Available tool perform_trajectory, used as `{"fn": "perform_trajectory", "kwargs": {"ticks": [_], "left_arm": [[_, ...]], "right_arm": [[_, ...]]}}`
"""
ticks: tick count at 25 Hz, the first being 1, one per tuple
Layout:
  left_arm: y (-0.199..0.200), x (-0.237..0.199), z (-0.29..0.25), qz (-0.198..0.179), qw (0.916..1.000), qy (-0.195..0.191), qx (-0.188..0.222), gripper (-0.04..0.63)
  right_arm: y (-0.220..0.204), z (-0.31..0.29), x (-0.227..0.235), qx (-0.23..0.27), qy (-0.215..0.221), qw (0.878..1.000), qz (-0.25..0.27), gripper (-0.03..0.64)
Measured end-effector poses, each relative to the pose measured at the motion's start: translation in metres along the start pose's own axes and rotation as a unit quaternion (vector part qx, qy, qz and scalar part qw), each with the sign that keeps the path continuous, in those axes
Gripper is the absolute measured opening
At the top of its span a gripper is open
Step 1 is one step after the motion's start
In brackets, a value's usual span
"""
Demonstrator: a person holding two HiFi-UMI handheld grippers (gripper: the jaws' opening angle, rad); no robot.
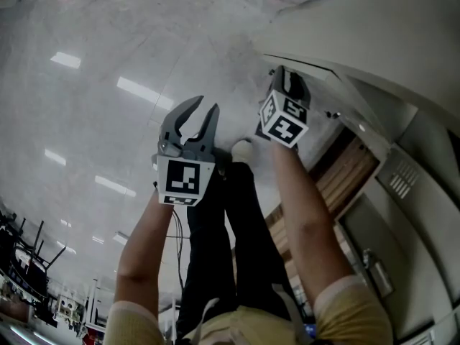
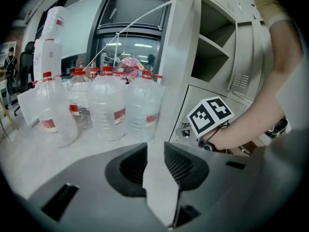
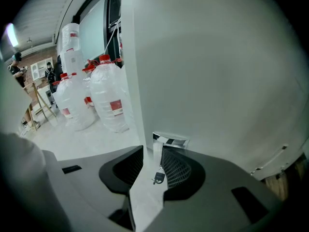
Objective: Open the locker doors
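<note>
Where the locker door ends, right tool: jaws apart astride its edge.
Left tool: jaws narrowly apart, empty.

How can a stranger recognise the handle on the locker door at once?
Find the large pale grey metal locker door filling the right gripper view. Near its lower left edge sits a small chrome handle, the only shiny part, with a dark key hanging below it.

Light streaks are shining on the pale glossy floor; red-capped water bottles are standing before a dark-framed window.
</note>
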State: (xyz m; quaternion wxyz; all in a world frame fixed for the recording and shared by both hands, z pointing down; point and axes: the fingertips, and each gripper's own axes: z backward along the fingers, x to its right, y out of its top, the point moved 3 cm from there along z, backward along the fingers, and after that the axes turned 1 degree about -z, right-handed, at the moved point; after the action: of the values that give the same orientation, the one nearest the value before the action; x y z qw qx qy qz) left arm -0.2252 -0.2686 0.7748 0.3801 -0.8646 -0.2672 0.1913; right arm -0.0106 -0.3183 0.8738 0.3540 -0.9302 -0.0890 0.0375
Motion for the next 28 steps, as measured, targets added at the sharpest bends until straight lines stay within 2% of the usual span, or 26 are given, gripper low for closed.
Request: {"fn": "perform_trajectory", "kwargs": {"ticks": [9, 19, 28], "left_arm": [[0.005, 0.007, 0.013, -0.002, 1.0, -0.002, 0.001, 0.107], [-0.013, 0.025, 0.037, -0.003, 0.9999, -0.005, -0.01, 0.107], [-0.021, 0.036, 0.056, 0.007, 0.9998, -0.004, -0.018, 0.107]], "right_arm": [[-0.034, 0.033, -0.003, -0.029, 0.005, 1.0, 0.01, 0.104], [-0.068, 0.064, -0.001, -0.052, 0.008, 0.999, 0.004, 0.104], [-0.101, 0.099, 0.006, -0.078, 0.009, 0.997, 0.027, 0.104]]}}
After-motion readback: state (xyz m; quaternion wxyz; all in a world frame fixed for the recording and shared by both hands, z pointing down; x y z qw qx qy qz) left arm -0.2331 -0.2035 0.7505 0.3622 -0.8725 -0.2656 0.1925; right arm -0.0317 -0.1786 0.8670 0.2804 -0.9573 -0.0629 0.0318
